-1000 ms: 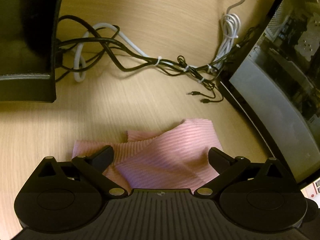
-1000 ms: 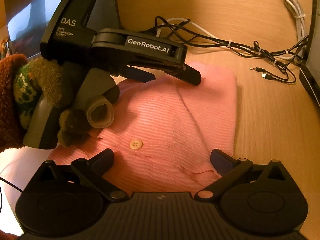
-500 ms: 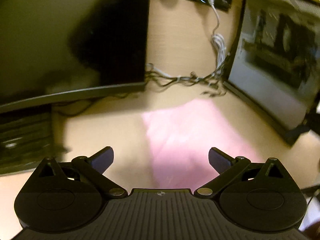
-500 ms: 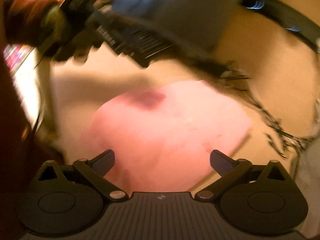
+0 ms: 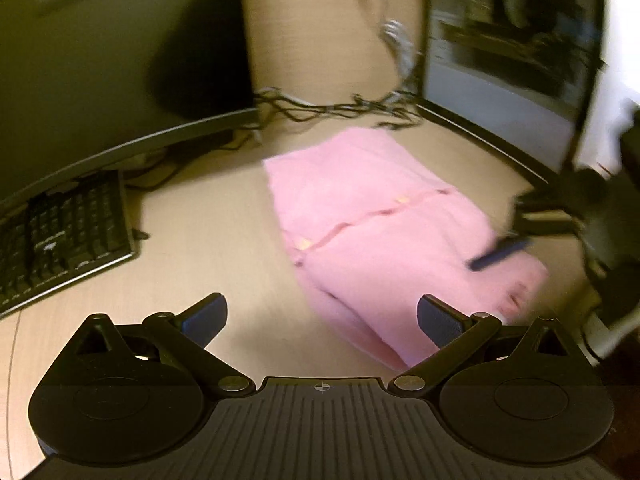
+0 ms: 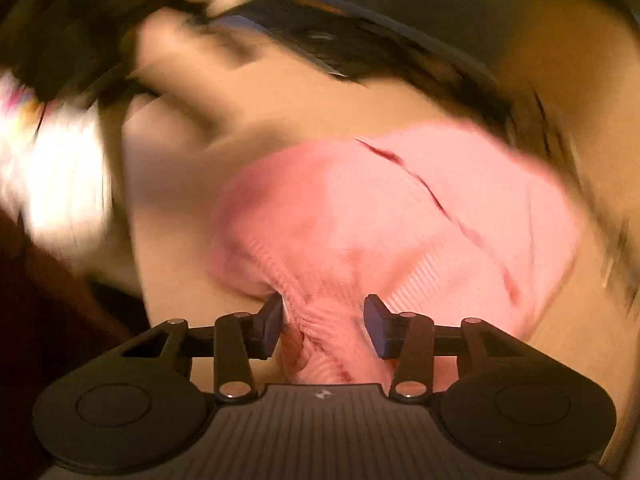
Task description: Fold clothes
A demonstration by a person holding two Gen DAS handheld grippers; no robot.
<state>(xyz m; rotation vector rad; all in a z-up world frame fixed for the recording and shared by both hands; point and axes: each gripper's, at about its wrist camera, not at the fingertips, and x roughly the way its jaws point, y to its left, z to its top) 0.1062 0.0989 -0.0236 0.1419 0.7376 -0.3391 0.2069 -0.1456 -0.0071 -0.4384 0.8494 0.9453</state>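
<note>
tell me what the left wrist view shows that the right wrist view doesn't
Only the left wrist view shows the black computer keyboard, the tangle of black cables, and the wide-open left tool with nothing between its fingers.

Only the right wrist view shows the right tool closing around a bunched edge of cloth, its left pad against the fabric.

Both show the pink ribbed knit garment lying on the light wooden desk.

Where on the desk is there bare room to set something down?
Bare wood lies between the keyboard and the pink garment, reaching forward to the open left gripper. Crowded: tangled cables behind the garment, monitors on both sides.
</note>
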